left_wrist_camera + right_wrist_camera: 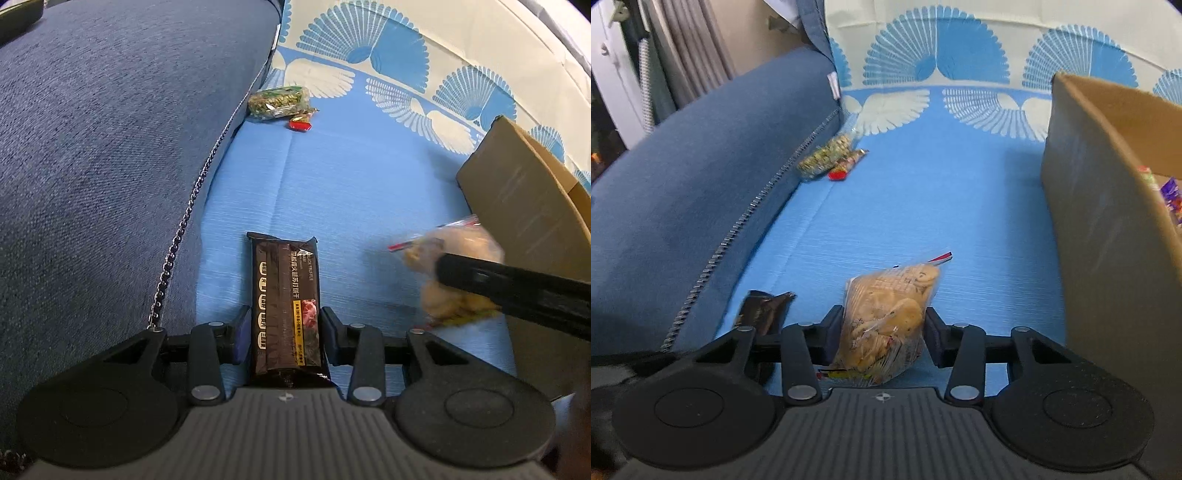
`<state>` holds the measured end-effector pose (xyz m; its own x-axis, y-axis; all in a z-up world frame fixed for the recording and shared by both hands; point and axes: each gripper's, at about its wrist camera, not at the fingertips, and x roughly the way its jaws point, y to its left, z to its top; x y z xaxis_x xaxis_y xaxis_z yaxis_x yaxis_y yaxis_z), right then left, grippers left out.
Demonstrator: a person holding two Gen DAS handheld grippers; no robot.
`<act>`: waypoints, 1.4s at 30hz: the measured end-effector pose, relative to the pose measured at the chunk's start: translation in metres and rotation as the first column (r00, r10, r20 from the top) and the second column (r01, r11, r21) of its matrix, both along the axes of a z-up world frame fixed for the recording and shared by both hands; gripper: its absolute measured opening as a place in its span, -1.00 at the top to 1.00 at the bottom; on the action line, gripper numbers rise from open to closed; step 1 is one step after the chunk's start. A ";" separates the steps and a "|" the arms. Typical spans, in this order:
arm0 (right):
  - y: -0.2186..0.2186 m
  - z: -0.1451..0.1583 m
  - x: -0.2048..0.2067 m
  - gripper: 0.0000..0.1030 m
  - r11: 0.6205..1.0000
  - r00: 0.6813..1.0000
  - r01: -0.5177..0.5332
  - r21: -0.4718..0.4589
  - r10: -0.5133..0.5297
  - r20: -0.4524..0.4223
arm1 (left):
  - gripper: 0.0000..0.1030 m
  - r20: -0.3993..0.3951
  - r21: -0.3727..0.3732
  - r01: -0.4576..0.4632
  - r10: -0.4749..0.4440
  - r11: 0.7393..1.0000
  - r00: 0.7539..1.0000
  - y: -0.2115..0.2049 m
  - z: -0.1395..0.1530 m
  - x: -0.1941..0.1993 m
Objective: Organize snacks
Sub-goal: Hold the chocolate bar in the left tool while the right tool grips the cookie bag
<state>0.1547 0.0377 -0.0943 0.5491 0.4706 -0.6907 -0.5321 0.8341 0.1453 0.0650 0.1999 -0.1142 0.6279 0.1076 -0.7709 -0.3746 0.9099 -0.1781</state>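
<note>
A dark, glossy snack bar (pixel 286 306) lies lengthwise at the lower centre of the left wrist view, clamped at its sides by the pads of the left gripper (pixel 284 332) on a ribbed blue cloth (pixel 351 177). In the right wrist view, the right gripper (pixel 884 332) is closed around a crinkled clear bag of pale biscuits (pixel 890 314) at lower centre; the bag bulges between the pads. A plain cardboard box (pixel 1108 229) rises along the right edge of that frame, just beside the bag, with bright wrappers showing inside. Along the left runs a dark blue, coarse-woven cushion (pixel 103 155) edged by a metal zip (pixel 177 243). At upper left of centre, against the cushion, lie a green-flecked packet (pixel 277 101) and a small red sweet (pixel 300 124). White fan patterns (pixel 938 59) cross the cloth at the top.
</note>
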 end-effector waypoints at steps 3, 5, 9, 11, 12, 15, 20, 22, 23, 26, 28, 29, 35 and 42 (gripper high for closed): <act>-0.013 0.020 -0.016 0.08 0.999 0.999 -0.043 0.014 0.043 0.003 | 0.17 0.010 -0.017 0.012 -0.011 1.000 1.000 0.000 0.002 -0.002; -0.018 0.030 -0.031 0.08 0.997 0.997 -0.071 0.010 0.070 0.014 | 0.17 0.015 -0.024 0.023 -0.023 0.999 1.000 0.000 0.003 -0.005; -0.031 0.029 -0.066 0.08 0.993 0.992 -0.119 -0.014 0.120 0.027 | 0.17 0.026 -0.061 0.052 -0.051 0.997 0.998 -0.002 0.006 -0.012; -0.041 0.018 -0.080 0.08 0.994 0.994 -0.112 -0.013 0.112 0.017 | 0.17 0.029 -0.090 0.063 -0.060 0.994 0.998 -0.002 0.008 -0.018; -0.046 0.012 -0.085 0.08 0.995 0.995 -0.100 -0.010 0.100 0.008 | 0.17 0.030 -0.102 0.068 -0.065 0.992 0.997 -0.003 0.009 -0.021; -0.049 -0.007 -0.086 0.07 0.997 0.998 -0.066 -0.033 0.066 -0.018 | 0.17 0.014 -0.100 0.073 -0.072 0.992 0.997 -0.008 0.009 -0.022; -0.046 -0.021 -0.077 -0.11 0.997 0.998 -0.057 -0.051 0.055 -0.037 | 0.05 -0.024 -0.064 0.085 -0.087 0.994 0.996 -0.016 0.005 -0.014; -0.046 -0.021 -0.075 -0.20 0.997 0.998 -0.051 -0.052 0.048 -0.046 | 0.03 -0.036 -0.052 0.094 -0.096 0.994 0.995 -0.018 0.002 -0.011; -0.046 -0.021 -0.075 -0.23 0.997 0.998 -0.053 -0.053 0.051 -0.044 | 0.01 -0.040 -0.044 0.099 -0.101 0.994 0.994 -0.020 0.002 -0.009; -0.044 -0.023 -0.077 -0.27 0.996 0.998 -0.060 -0.060 0.058 -0.040 | -0.05 -0.049 -0.019 0.115 -0.115 0.993 0.992 -0.025 0.000 -0.006; -0.045 -0.024 -0.077 -0.28 0.996 0.997 -0.068 -0.065 0.066 -0.037 | -0.06 -0.055 0.000 0.126 -0.126 0.992 0.991 -0.028 -0.001 -0.004; -0.043 -0.024 -0.076 -0.28 0.995 0.997 -0.071 -0.069 0.069 -0.034 | -0.06 -0.056 0.008 0.128 -0.127 0.992 0.990 -0.031 -0.001 -0.004; -0.040 -0.026 -0.077 -0.28 0.992 0.997 -0.082 -0.092 0.080 -0.024 | -0.06 -0.058 0.021 0.131 -0.130 0.991 0.990 -0.032 -0.002 -0.003; -0.038 -0.028 -0.080 -0.18 0.989 0.996 -0.084 -0.120 0.085 -0.004 | -0.06 -0.060 0.027 0.134 -0.132 0.991 0.989 -0.034 -0.002 -0.003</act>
